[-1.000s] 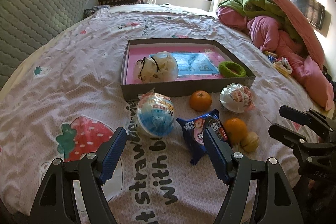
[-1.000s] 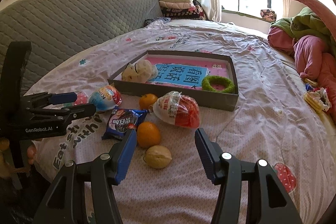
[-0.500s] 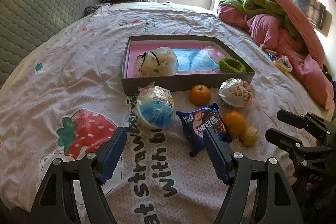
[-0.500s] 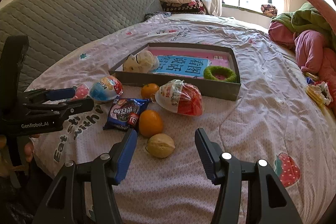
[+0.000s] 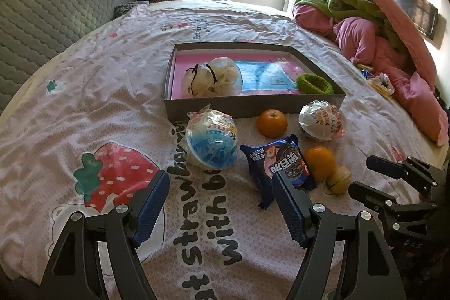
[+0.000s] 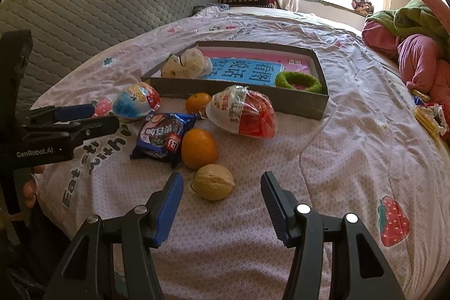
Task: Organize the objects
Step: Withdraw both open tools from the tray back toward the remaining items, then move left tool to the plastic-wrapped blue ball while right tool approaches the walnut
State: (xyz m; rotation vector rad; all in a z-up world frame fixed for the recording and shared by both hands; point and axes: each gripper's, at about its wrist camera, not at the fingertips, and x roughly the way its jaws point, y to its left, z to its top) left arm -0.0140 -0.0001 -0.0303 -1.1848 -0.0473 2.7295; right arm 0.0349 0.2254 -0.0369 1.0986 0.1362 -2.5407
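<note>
Right wrist: "GenRobot.AI" on left gripper [image 6: 84, 117]

"GenRobot.AI" on my left tongs [image 6: 64, 128]. Bedsheet [image 5: 84, 108] print beside the blue cookie packet [image 5: 278, 162]: "with", "Eat". Packet lettering not legible.

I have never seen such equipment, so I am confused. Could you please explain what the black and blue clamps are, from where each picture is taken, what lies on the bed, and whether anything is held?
A person holds one two-finger gripper in each hand; each carries a forward-looking camera. One picture looks past the left gripper, the other past the right gripper. Both stand open and hold nothing. On the bedsheet lie a walnut, two oranges, a blue cookie packet, a blue wrapped egg and a red wrapped egg. The grey tray behind them holds a cream pouch and a green ring.
</note>
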